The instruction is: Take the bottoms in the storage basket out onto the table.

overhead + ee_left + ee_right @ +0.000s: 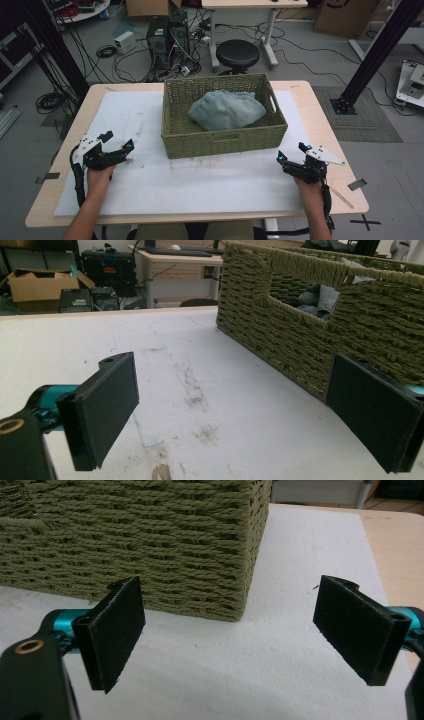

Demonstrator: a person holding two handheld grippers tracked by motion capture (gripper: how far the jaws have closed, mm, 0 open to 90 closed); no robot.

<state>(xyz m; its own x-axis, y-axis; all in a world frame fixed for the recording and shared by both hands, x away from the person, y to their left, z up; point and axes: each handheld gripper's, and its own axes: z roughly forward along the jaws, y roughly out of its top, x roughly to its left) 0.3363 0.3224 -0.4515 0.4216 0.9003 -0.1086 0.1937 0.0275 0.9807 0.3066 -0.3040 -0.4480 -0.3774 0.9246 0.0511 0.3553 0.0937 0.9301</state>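
Note:
An olive woven basket stands at the middle of the white mat, with a crumpled pale blue denim cloth inside it. My left gripper rests low over the mat to the basket's left, jaws open with nothing between them. My right gripper sits off the basket's near right corner, also open and holding nothing. In the left gripper view the basket's side wall with its handle cutout lies ahead on the right, and the cloth shows through the cutout. In the right gripper view the basket's corner is just ahead.
The white mat covers most of the wooden table, with dirt smudges in front of the basket. Behind the table stand a black stool, computer towers and loose cables. A black frame post rises at the right.

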